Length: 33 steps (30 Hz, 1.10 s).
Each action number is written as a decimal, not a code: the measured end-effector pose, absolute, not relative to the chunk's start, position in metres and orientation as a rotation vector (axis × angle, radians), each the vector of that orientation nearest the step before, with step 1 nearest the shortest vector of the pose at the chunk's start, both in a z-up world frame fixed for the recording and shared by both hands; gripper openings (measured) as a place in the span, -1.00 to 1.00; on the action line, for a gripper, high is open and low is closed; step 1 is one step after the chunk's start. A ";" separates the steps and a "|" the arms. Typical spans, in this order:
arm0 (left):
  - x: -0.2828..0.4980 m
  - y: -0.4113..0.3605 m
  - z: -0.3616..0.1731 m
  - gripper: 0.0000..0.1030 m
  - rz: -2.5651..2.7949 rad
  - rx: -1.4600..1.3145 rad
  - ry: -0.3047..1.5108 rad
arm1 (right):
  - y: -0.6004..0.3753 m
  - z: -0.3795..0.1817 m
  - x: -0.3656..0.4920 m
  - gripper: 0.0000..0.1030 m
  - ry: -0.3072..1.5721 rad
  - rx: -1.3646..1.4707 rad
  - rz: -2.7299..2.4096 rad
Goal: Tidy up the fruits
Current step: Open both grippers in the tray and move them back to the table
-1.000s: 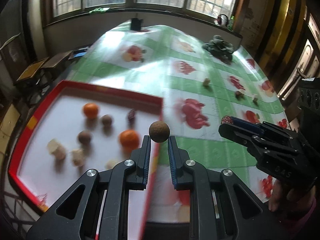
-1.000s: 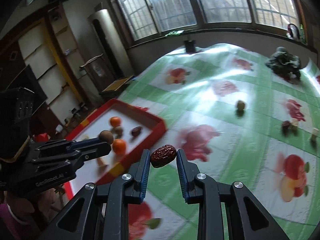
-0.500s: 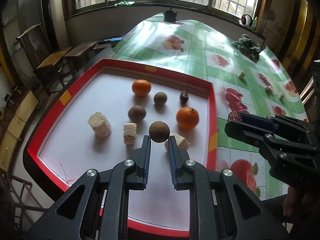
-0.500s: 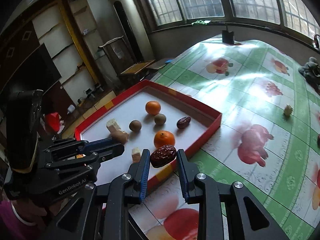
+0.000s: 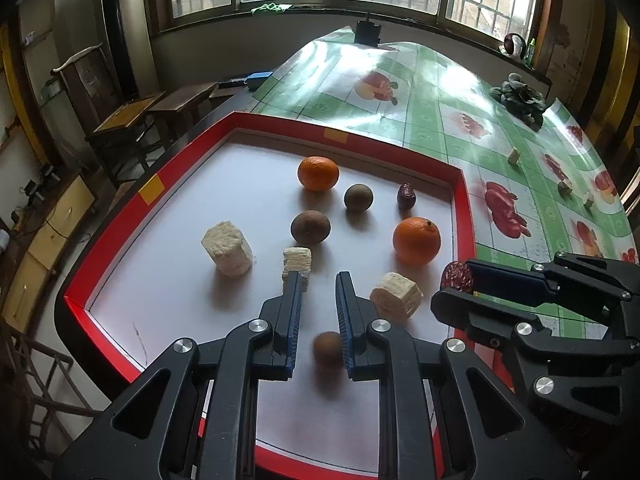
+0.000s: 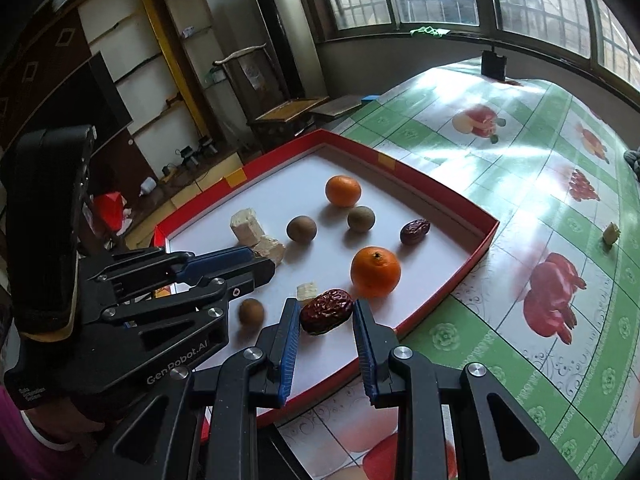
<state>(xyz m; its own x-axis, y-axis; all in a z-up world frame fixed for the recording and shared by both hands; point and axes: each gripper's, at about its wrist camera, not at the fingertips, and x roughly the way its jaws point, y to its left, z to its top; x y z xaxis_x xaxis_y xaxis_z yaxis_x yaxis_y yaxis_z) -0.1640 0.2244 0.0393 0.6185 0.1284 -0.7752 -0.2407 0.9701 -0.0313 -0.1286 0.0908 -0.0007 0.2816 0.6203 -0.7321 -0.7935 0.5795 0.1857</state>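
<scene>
**Fruit-print table, red tray at left: sorting well along, a few pieces still out**

Green checked cloth (image 5: 448, 120) covers the table under the windows. I list items from the left edge across.

- Red tray (image 5: 150, 192), white floor. It holds three pale blocks (image 5: 227, 249), two brown round fruits (image 5: 310, 227), a mandarin (image 5: 318, 173), a dried date (image 5: 406, 196) and an orange (image 5: 416, 240). All are down and lie apart from one another.
- Small brown ball (image 5: 328, 350). It lies on the tray floor at the near side, below the left gripper (image 5: 319, 280). Those jaws stand slightly parted with nothing between the pads, so I count this piece as delivered.
- Red date (image 6: 327, 311), clamped between the jaws of the right gripper (image 6: 326, 304). It hangs over the tray's near right side, close to the orange, and is not yet set down.
- Loose on the cloth, far right and well apart from the tray: three small pieces (image 5: 565, 185). I cannot tell what kind they are.

My judgement: the date's placing comes next, then the strays need collecting.
</scene>
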 end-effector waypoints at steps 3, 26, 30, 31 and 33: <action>-0.164 0.226 0.038 -0.68 0.209 -0.144 0.882 | 0.093 -0.004 -0.127 -0.50 0.872 -0.235 0.962; -0.164 0.229 0.047 0.31 0.274 -0.160 0.836 | 0.083 -0.004 -0.120 -0.36 0.883 -0.171 0.985; -0.160 0.222 0.051 0.31 0.278 -0.146 0.831 | 0.069 0.001 -0.117 -0.36 0.878 -0.142 0.964; -0.159 0.221 0.052 0.31 0.275 -0.145 0.831 | 0.066 0.002 -0.117 -0.36 0.876 -0.139 0.961; -0.155 0.215 0.053 0.31 0.264 -0.142 0.832 | 0.055 0.004 -0.115 -0.36 0.872 -0.133 0.941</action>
<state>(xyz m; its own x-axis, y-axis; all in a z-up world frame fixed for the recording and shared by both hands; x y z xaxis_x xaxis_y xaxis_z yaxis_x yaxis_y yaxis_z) -0.1554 0.2150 0.0528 0.6435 0.1752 -0.7451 -0.2861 0.9580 -0.0218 -0.1152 0.0551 0.0040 0.2845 0.6508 -0.7039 -0.7513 0.6074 0.2580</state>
